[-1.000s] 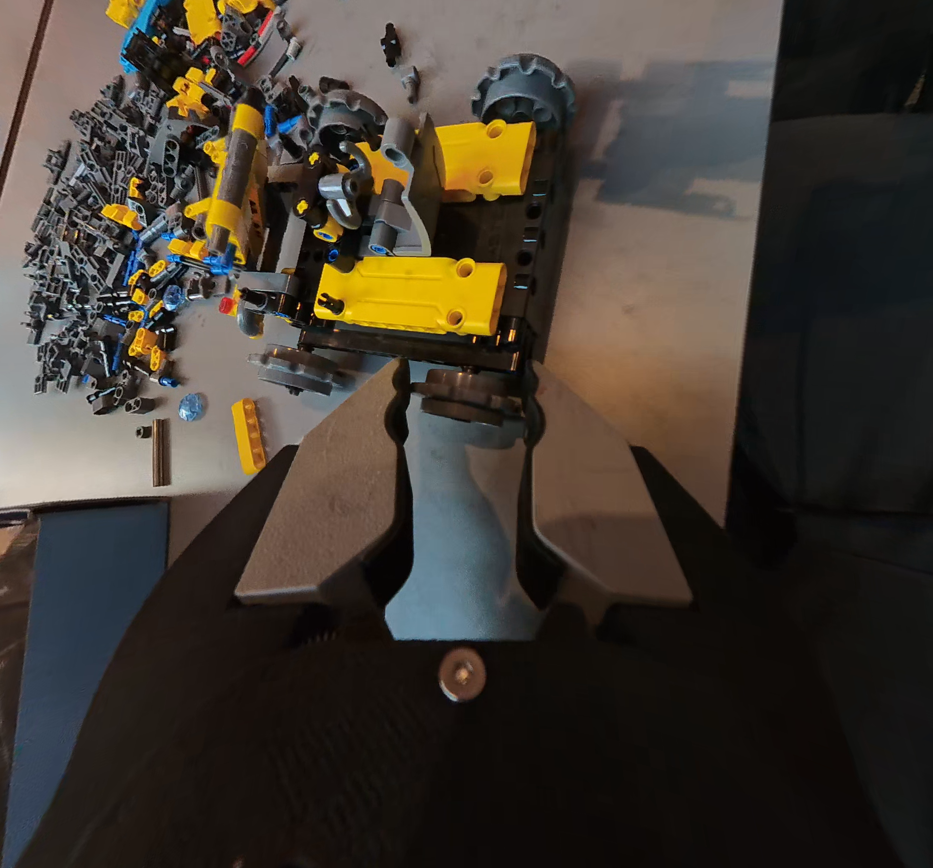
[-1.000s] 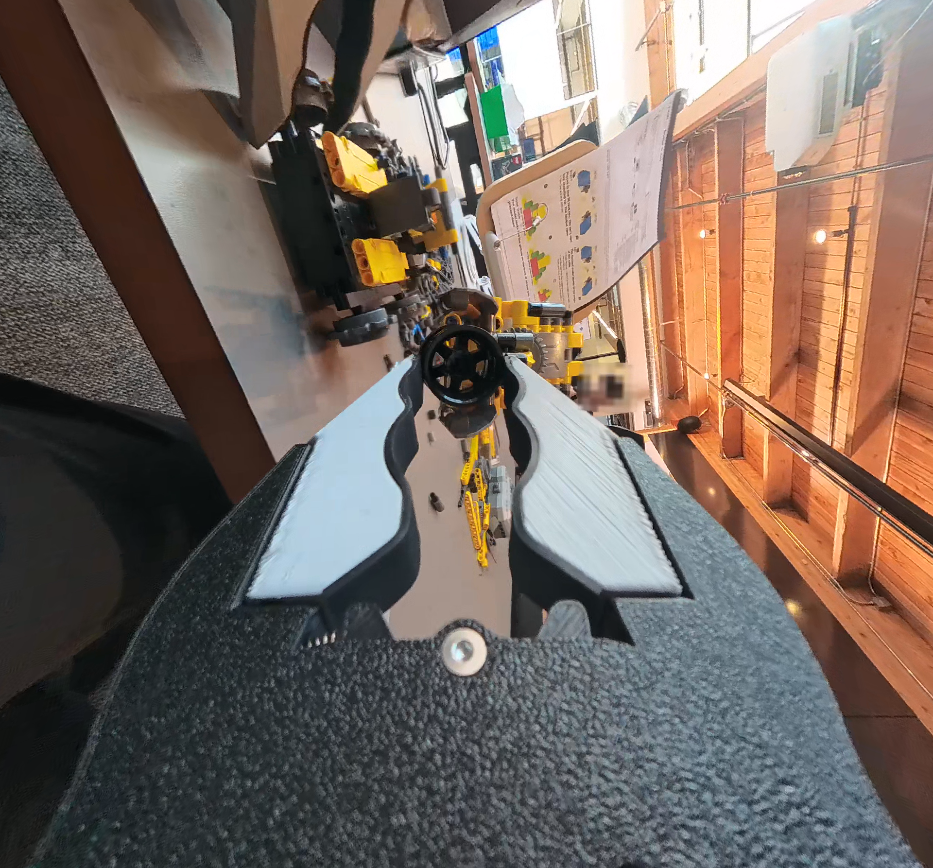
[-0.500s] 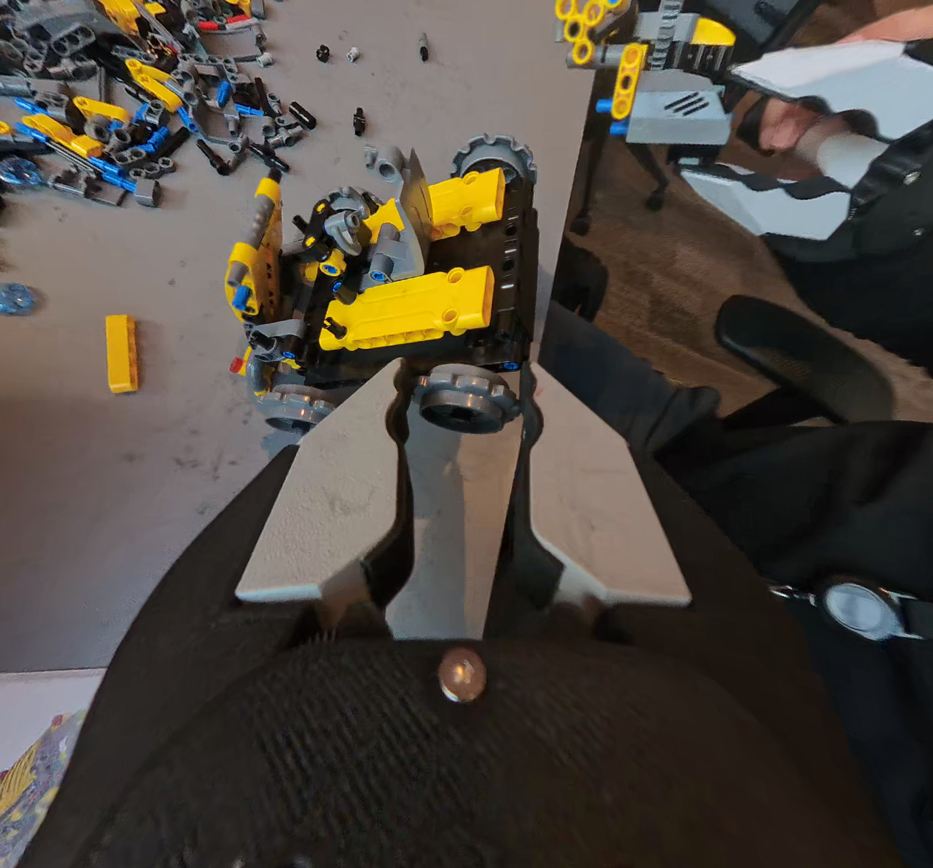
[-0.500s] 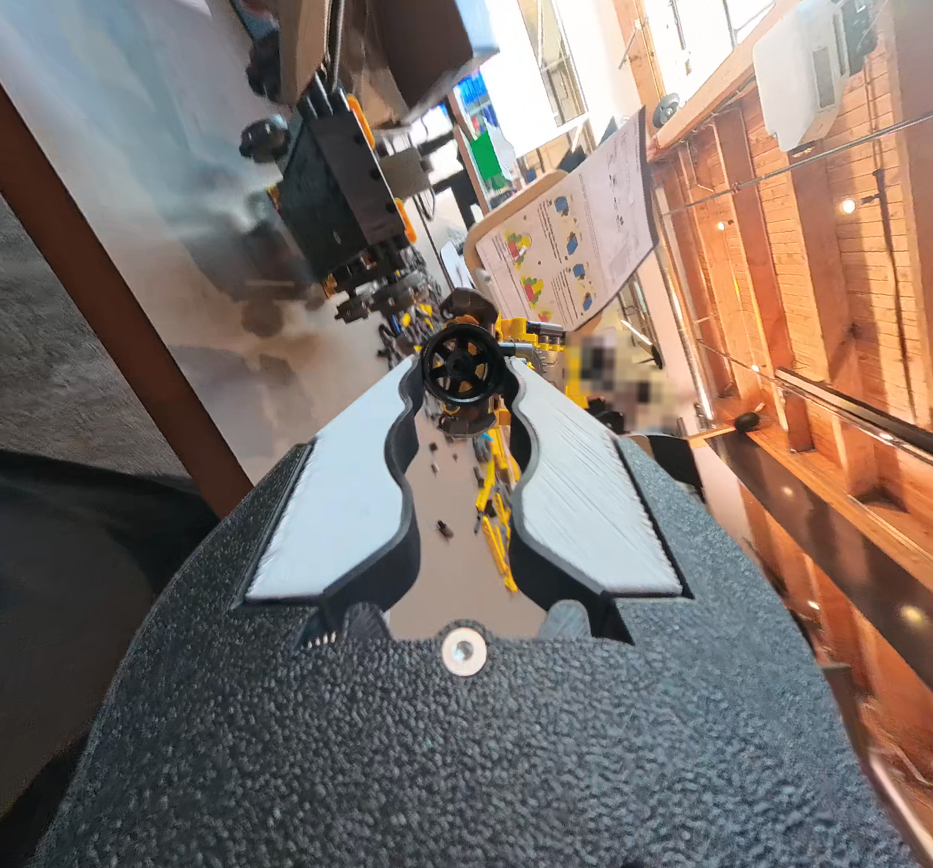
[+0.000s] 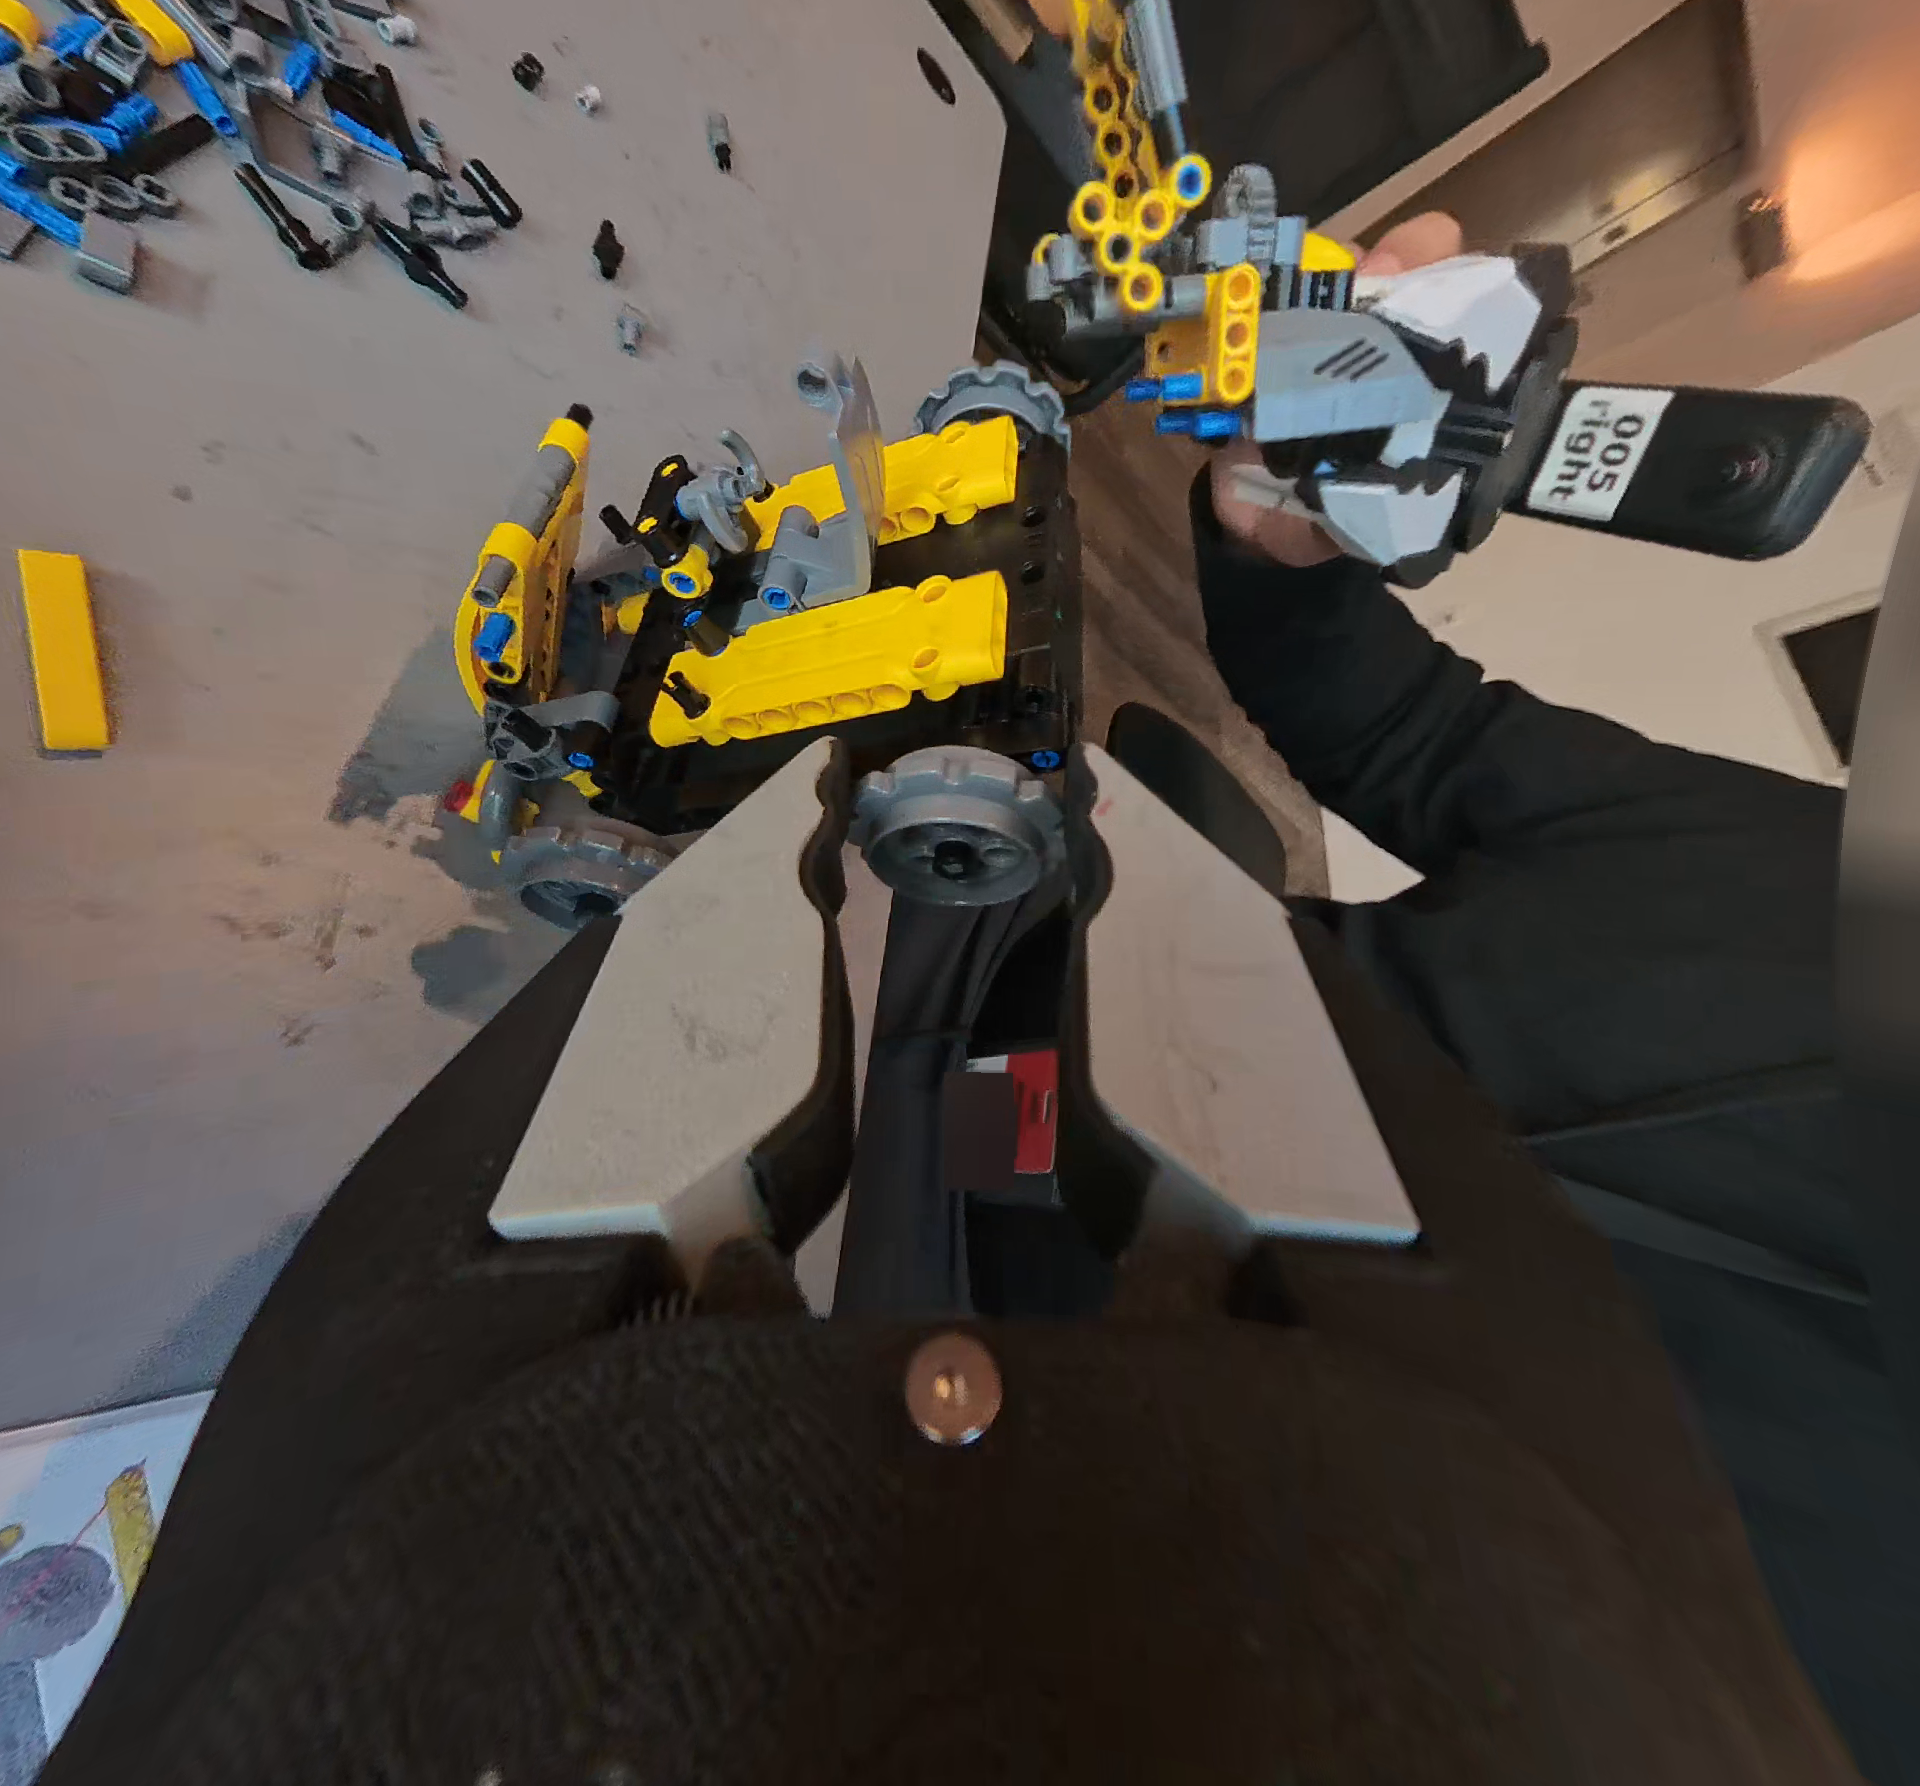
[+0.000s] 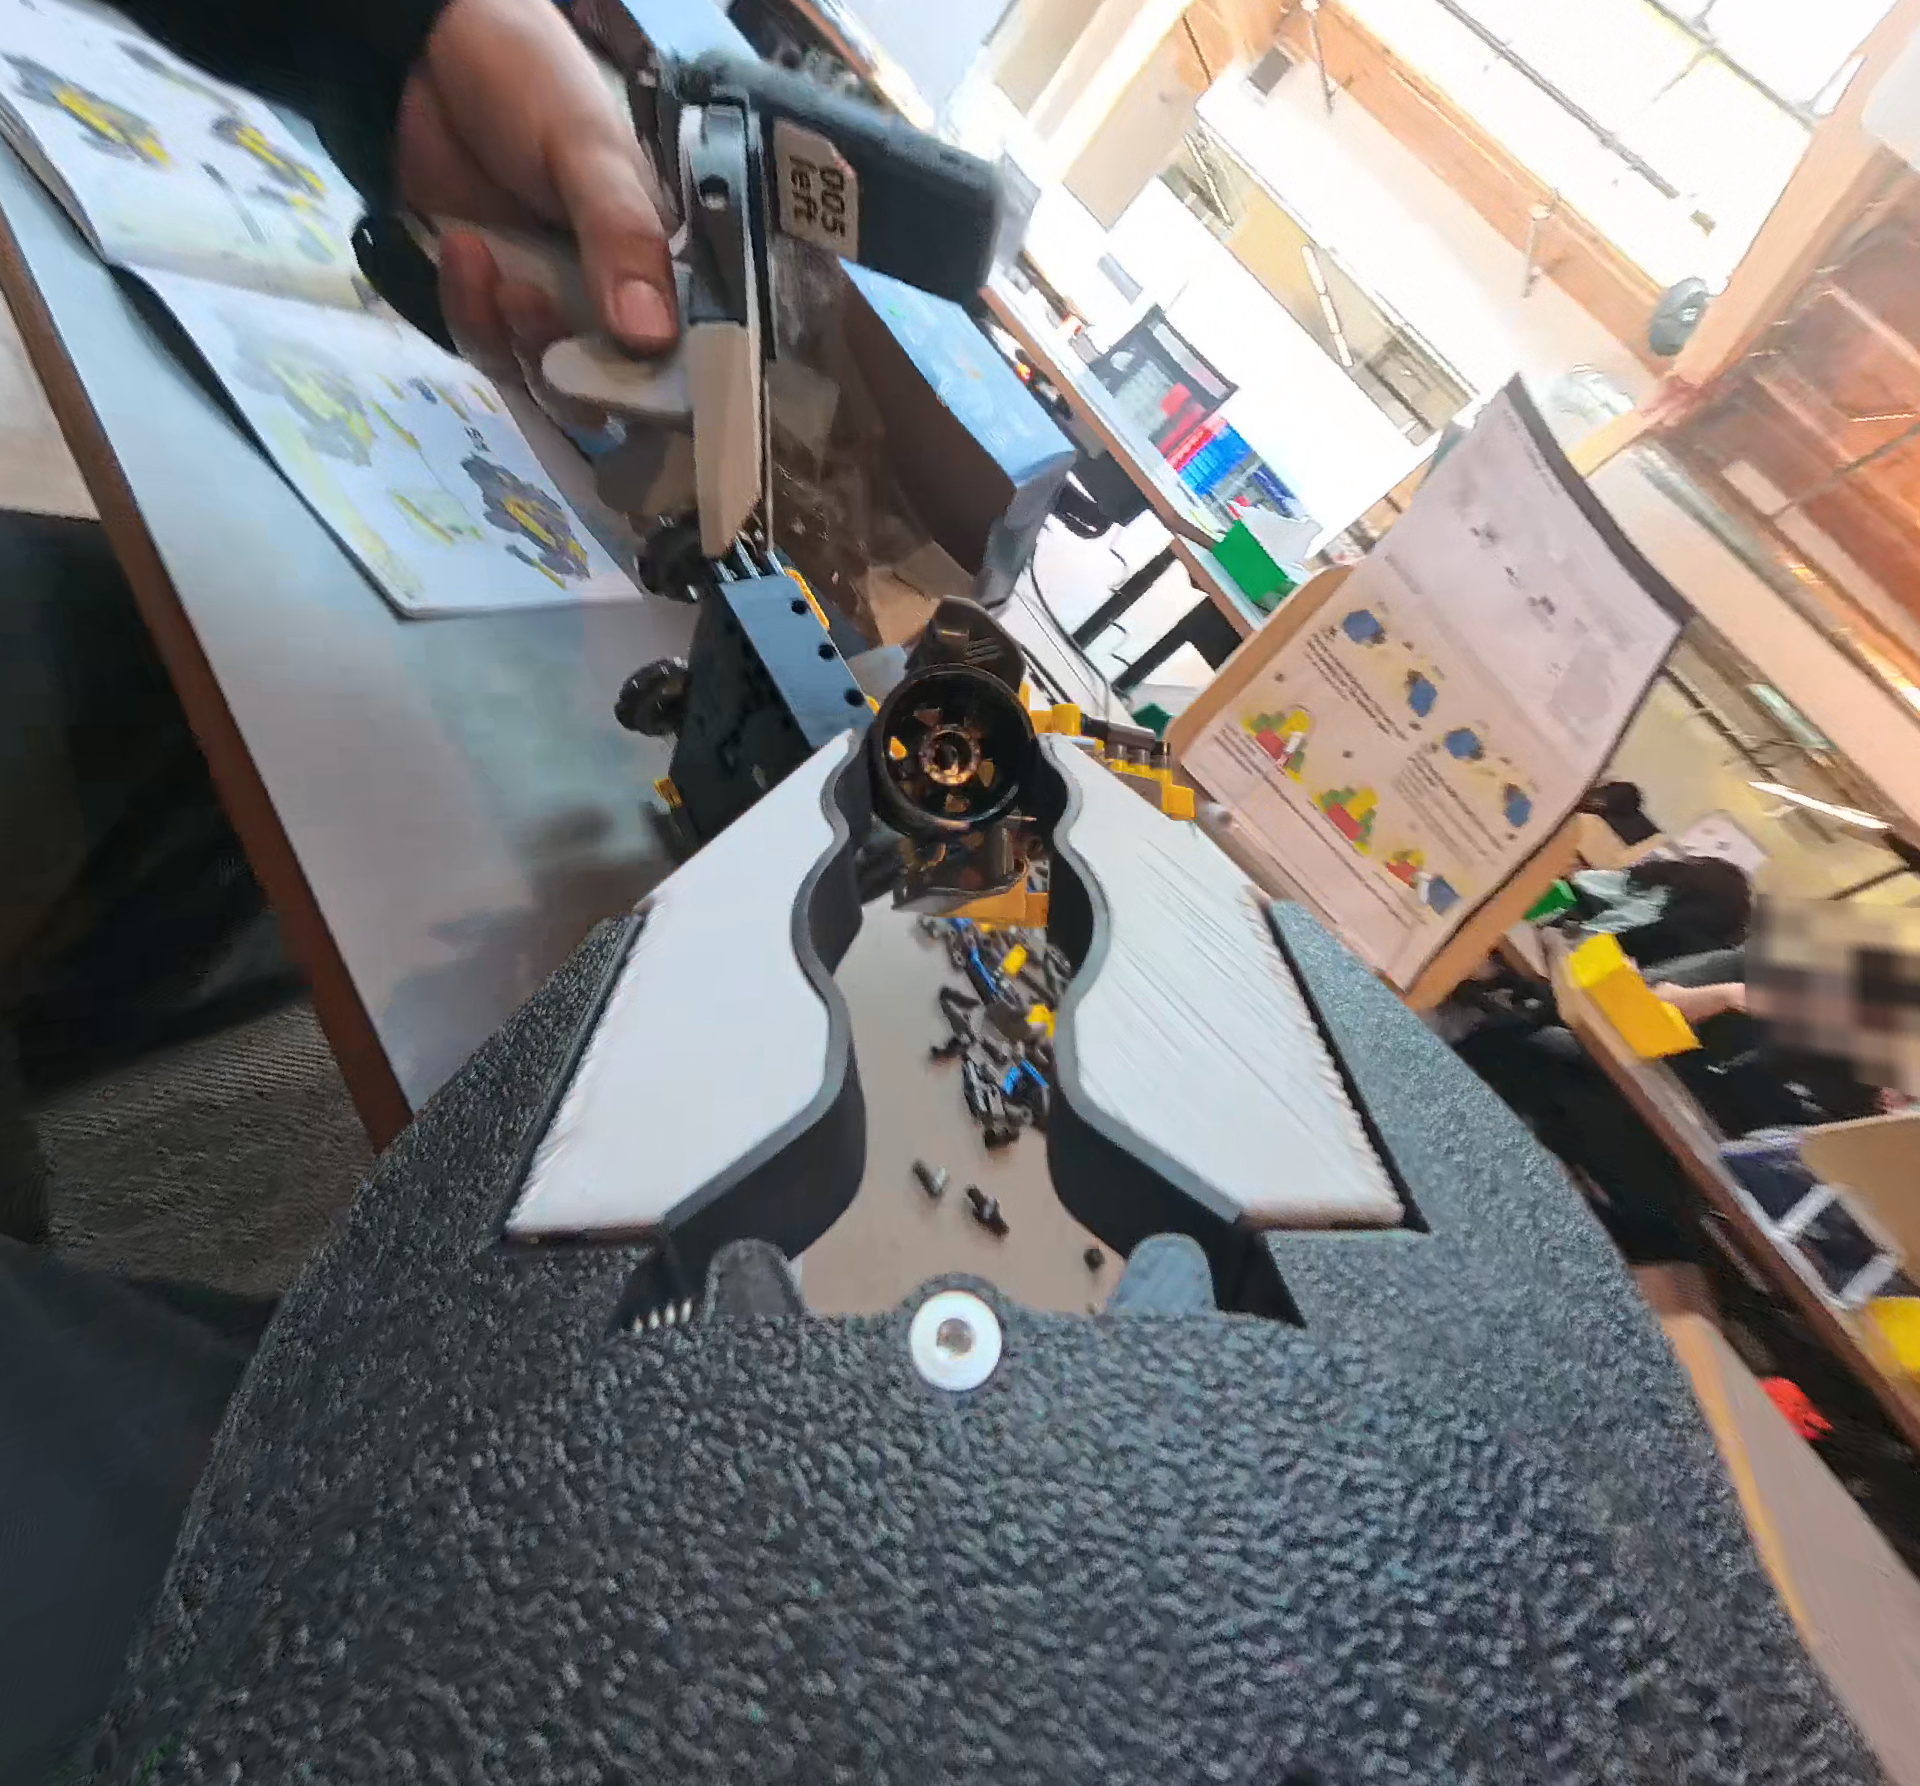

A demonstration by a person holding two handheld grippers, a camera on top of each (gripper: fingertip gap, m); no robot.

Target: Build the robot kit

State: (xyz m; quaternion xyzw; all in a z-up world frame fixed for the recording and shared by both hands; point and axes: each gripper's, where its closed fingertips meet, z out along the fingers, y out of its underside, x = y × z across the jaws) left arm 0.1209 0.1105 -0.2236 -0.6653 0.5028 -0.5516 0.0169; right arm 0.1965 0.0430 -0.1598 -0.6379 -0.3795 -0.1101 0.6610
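Note:
My left gripper (image 5: pixel 951 801) is shut on a grey toothed wheel (image 5: pixel 951 843) at one end of a yellow-and-black brick vehicle chassis (image 5: pixel 852 635). It holds the chassis by the grey table's (image 5: pixel 260 905) edge, seemingly just above it. My right gripper (image 6: pixel 948 770) is shut on a black round hub (image 6: pixel 945 765) of a yellow-and-grey brick sub-assembly (image 5: pixel 1174 282). It holds this in the air just right of the chassis. The right gripper also shows in the left wrist view (image 5: pixel 1382 417). The left gripper (image 6: pixel 727 448), held by a hand, and the chassis (image 6: pixel 769 687) show in the right wrist view.
Loose black, blue and yellow parts (image 5: pixel 156 74) lie at the table's far side, with a yellow flat brick (image 5: pixel 62 650) apart. An open instruction booklet (image 6: pixel 364 427) lies near the table's edge. A blue box (image 6: pixel 956 365) and a poster board (image 6: pixel 1434 697) stand beyond.
The left gripper has swung with the chassis toward the table's edge. The right gripper with its sub-assembly has come into the left wrist view and moved close to the chassis.

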